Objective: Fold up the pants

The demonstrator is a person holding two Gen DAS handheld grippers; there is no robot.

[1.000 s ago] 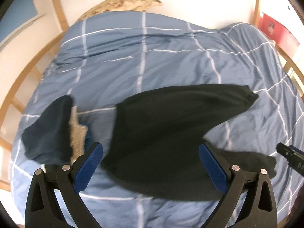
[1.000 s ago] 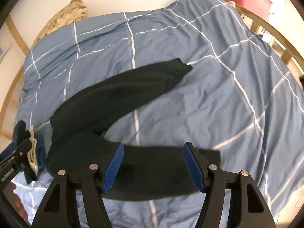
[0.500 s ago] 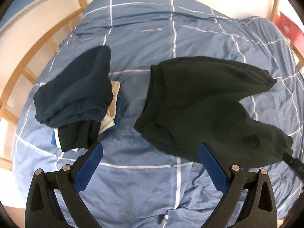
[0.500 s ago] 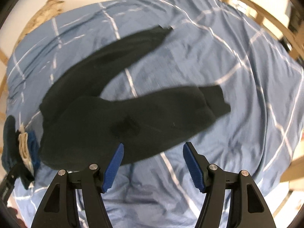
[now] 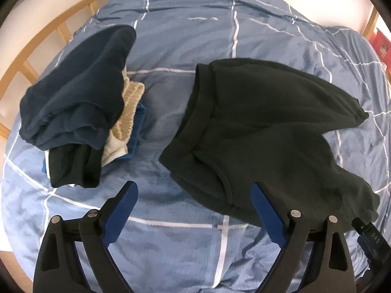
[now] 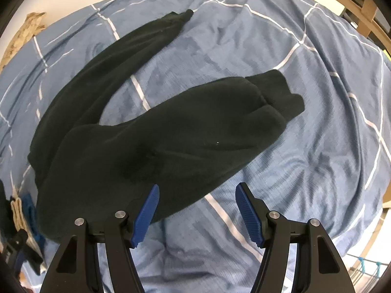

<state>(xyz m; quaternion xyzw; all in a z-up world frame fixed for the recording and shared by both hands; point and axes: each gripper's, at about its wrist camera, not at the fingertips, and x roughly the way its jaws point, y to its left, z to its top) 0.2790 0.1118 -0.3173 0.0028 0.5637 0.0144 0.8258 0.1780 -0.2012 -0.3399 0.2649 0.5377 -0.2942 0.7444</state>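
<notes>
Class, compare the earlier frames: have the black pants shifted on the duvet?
Cannot tell: both cameras moved, so the black pants only appear shifted against the duvet's white grid lines.

Count: 1 pair of black pants (image 5: 264,127), spread flat with 2 legs splayed, waistband at 9 o'clock in the left view. 1 stack of folded clothes (image 5: 80,112) at 9 o'clock of the pants, at least 4 pieces visible: navy, black, beige, blue. 1 blue checked duvet (image 5: 185,48) under everything. 2 grippers: left gripper (image 5: 193,210), right gripper (image 6: 196,210).
</notes>
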